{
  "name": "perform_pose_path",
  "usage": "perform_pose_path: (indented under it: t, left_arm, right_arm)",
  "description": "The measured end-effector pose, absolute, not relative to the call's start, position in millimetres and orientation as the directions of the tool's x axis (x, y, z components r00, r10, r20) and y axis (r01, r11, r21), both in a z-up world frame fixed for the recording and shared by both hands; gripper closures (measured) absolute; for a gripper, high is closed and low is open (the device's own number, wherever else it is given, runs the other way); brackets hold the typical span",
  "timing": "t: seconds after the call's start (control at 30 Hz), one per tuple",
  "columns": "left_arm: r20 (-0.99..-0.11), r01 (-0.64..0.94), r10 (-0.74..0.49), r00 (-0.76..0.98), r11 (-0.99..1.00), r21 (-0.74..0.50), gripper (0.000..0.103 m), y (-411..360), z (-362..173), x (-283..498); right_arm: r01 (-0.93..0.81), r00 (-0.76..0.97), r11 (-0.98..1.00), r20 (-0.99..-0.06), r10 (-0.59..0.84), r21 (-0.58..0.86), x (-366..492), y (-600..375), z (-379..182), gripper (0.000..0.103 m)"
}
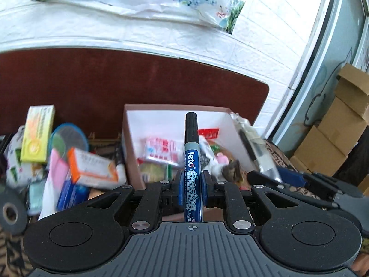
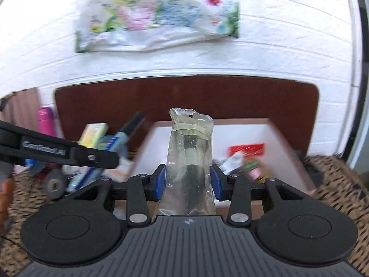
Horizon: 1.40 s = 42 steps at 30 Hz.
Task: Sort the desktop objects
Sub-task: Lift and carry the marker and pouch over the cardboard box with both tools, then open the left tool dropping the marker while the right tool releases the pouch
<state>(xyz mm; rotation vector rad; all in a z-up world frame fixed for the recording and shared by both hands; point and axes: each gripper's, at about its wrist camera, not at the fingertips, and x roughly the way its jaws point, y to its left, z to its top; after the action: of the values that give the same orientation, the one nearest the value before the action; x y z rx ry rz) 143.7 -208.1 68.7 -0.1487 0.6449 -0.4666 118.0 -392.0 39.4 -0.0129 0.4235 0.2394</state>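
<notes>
White brick wall behind the reddish-brown desk [image 1: 92, 87]. We had left gripper [image 1: 191, 188] fingers pinching the blue whiteboard marker [image 1: 191, 161], right gripper [image 2: 188, 181] pinching the clear plastic pouch [image 2: 190, 152], both above the white-lined cardboard box [image 2: 272, 133]; we should lower before releasing.

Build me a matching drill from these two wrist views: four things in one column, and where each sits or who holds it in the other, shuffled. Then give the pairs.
Things:
1. whiteboard marker
2. clear plastic pouch
3. red packet
4. yellow box

Places:
A. inside the open white-lined box
B. gripped between the right gripper fingers
C. in the pile left of the open box
D. gripped between the left gripper fingers

Pairs: 1-D, 2-B, 3-A, 4-C
</notes>
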Motion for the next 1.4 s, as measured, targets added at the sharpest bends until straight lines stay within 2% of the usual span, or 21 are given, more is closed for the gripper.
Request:
perform_pose_path:
  t: [0.17, 0.37, 0.77, 0.8, 0.83, 0.87, 0.9, 0.93, 0.97, 1.0, 1.03, 1.1, 1.17, 1.4]
  left_arm:
    - [-0.595, 0.370, -0.449, 0.666, 0.892, -0.260, 0.091, -231, 54, 186]
    - [-0.647, 0.340, -0.431, 0.629, 0.901, -0.270, 0.091, -248, 25, 231]
    - [-0.678, 0.345, -0.419, 0.605, 0.904, -0.250, 0.090, -270, 5, 274]
    - [-0.680, 0.344, -0.417, 0.604, 0.905, -0.250, 0.086, -270, 3, 276]
    - [-0.680, 0.344, -0.418, 0.603, 0.905, -0.252, 0.069, -271, 2, 277]
    - [-0.679, 0.337, -0.413, 0.607, 0.908, -0.251, 0.061, -271, 2, 278]
    - [-0.676, 0.320, -0.399, 0.620, 0.915, -0.246, 0.038, -269, 1, 276]
    - [-0.670, 0.308, -0.392, 0.631, 0.919, -0.247, 0.027, -267, 2, 275]
    - [-0.656, 0.300, -0.390, 0.646, 0.920, -0.251, 0.012, -264, 3, 273]
    - [-0.638, 0.297, -0.389, 0.664, 0.921, -0.253, 0.006, -261, 5, 269]
    - [-0.621, 0.298, -0.390, 0.680, 0.921, -0.252, 0.005, -259, 7, 266]
    - [-0.604, 0.310, -0.398, 0.690, 0.917, -0.250, 0.000, -257, 11, 260]
    - [-0.599, 0.323, -0.408, 0.689, 0.913, -0.251, 0.000, -256, 15, 255]
    - [-0.601, 0.331, -0.405, 0.689, 0.914, -0.236, 0.000, -257, 21, 232]
  right_arm:
    - [-0.174, 0.864, 0.983, -0.469, 0.183, 0.063, 167, -421, 29, 0.058]
    - [-0.135, 0.831, 0.991, -0.543, 0.121, 0.015, 206, -439, 4, 0.058]
    - [-0.095, 0.799, 0.993, -0.590, 0.115, 0.065, 258, -447, -17, 0.055]
    - [-0.089, 0.795, 0.994, -0.596, 0.113, 0.069, 260, -447, -19, 0.054]
    - [-0.083, 0.791, 0.994, -0.602, 0.110, 0.073, 262, -447, -21, 0.051]
    - [-0.080, 0.789, 0.994, -0.604, 0.111, 0.078, 263, -446, -23, 0.048]
    - [-0.079, 0.791, 0.994, -0.601, 0.112, 0.081, 262, -446, -24, 0.048]
    - [-0.082, 0.795, 0.993, -0.596, 0.114, 0.080, 261, -445, -24, 0.042]
    - [-0.085, 0.800, 0.994, -0.589, 0.113, 0.074, 258, -444, -23, 0.031]
    - [-0.087, 0.808, 0.994, -0.578, 0.109, 0.064, 254, -443, -21, 0.025]
    - [-0.088, 0.819, 0.995, -0.565, 0.101, 0.050, 251, -442, -19, 0.017]
    - [-0.094, 0.837, 0.995, -0.540, 0.090, 0.020, 241, -438, -14, 0.011]
    - [-0.093, 0.849, 0.996, -0.521, 0.087, 0.015, 232, -436, -9, 0.003]
    - [-0.126, 0.856, 0.992, -0.505, 0.113, 0.008, 203, -422, 4, 0.001]
